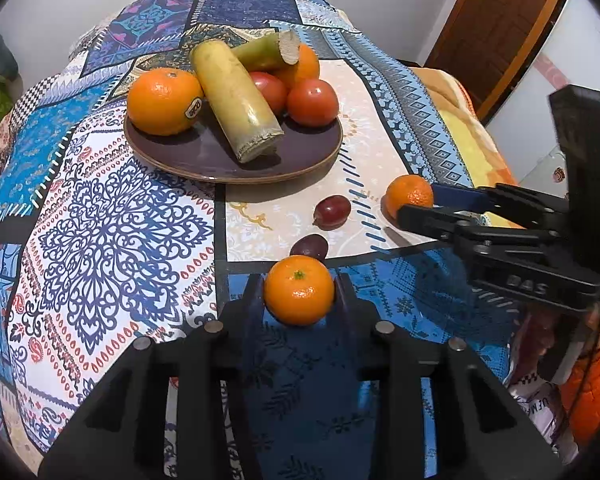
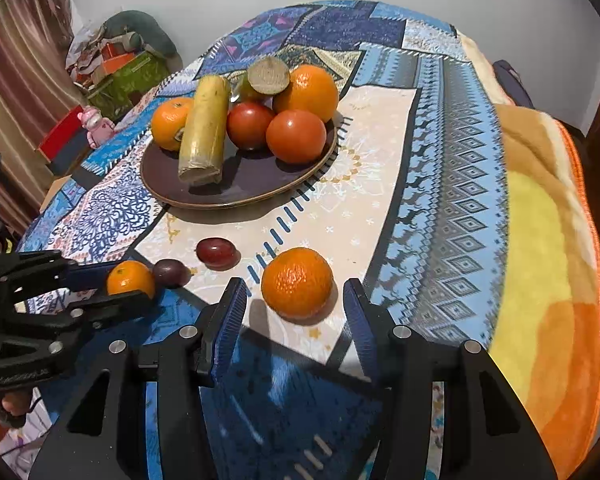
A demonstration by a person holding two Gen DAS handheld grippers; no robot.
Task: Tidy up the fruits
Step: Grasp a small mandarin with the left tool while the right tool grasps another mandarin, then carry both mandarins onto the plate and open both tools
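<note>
Now gripping and straddling tangerines.
Left gripper (image 1: 299,280) clamped on one tangerine (image 1: 299,290); right gripper (image 2: 296,300) parted wide around another (image 2: 297,282), untouched.

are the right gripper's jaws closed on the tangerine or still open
Open: the right gripper straddles the tangerine, with gaps at both pads.

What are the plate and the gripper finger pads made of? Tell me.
Plate: looks like glazed ceramic, dark purple-brown with a paler rim and a soft sheen; could be coated wood. Finger pads: blue, finely ribbed and matte, probably rubber or soft plastic, on black hard-plastic fingers.
</note>
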